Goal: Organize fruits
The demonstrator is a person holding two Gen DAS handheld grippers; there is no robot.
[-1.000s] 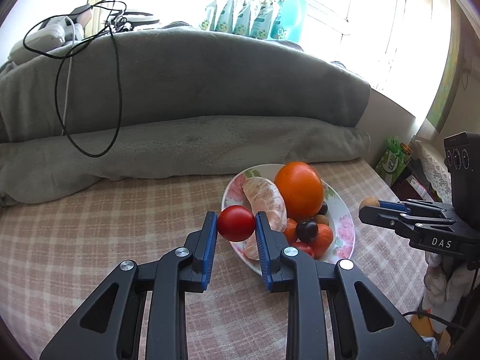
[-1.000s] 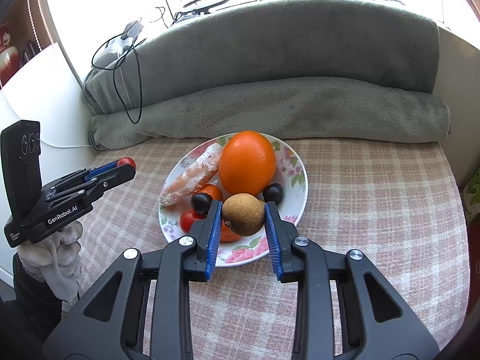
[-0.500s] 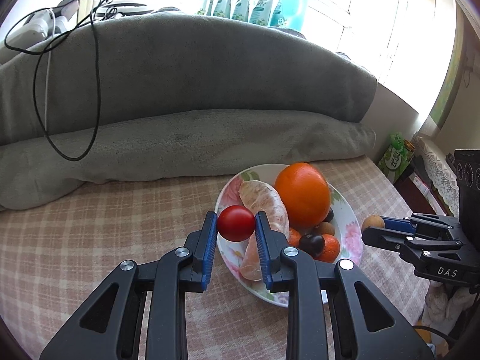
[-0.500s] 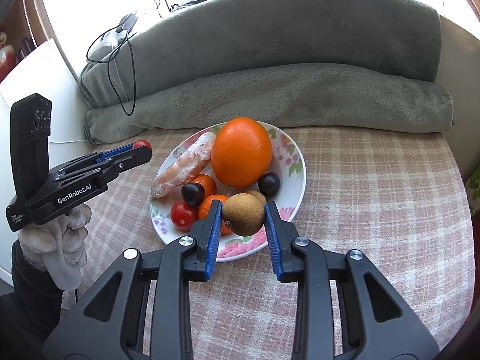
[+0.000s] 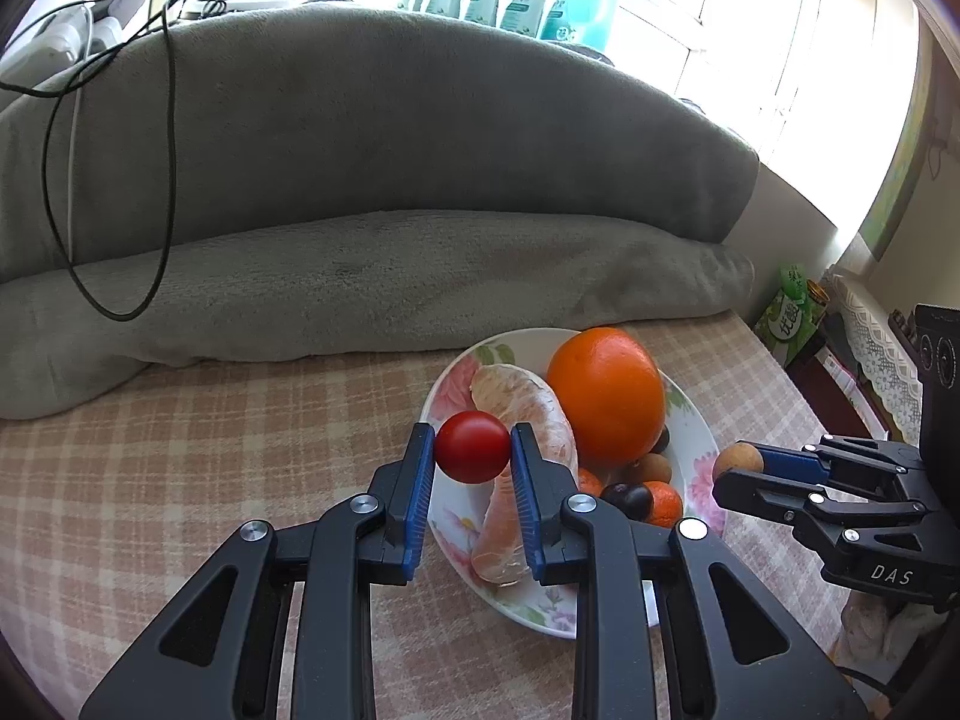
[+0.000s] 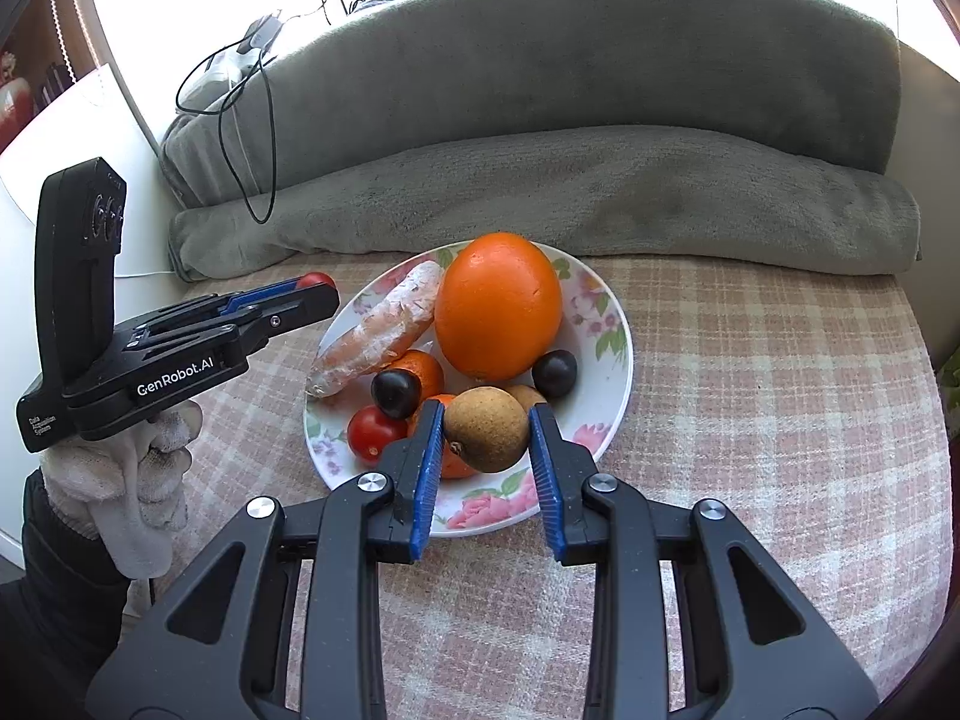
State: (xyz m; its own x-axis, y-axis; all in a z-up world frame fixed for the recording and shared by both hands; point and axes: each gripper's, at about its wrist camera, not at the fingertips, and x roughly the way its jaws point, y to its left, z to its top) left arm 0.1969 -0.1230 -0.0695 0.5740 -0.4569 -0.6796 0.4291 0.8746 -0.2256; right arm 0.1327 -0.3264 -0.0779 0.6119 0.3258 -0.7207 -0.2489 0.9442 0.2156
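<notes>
The floral plate (image 6: 618, 324) sits on the checked tablecloth (image 6: 750, 372) and it's well stocked: a big orange (image 6: 498, 306) towards the back, a peeled citrus segment (image 6: 384, 324) lying along its left side, two dark grapes (image 6: 395, 393) either side of the pile, small tangerines (image 6: 423, 369) tucked underneath, and a cherry tomato (image 6: 375, 433) at the near-left rim. Now the left gripper (image 5: 473, 450) has its blue pads clamped on a red tomato (image 5: 472, 447), held up in the air over the plate's left edge, above the citrus segment as the left wrist view shows it. The right gripper (image 6: 486, 432) is pinched on a brown round fruit (image 6: 486, 429), carried over the near part of the plate, with another small brown fruit (image 6: 528, 396) resting just behind it. Against the frames from a second ago, the plate has drifted towards the right side of the left wrist view and looms larger in the right wrist view, with the orange higher up in frame there, so both grippers have closed in on the plate while neither grasp has changed. The grey blanket (image 6: 570, 192) lies rolled along the back of the table, a black cable (image 5: 120, 180) draped over it.
</notes>
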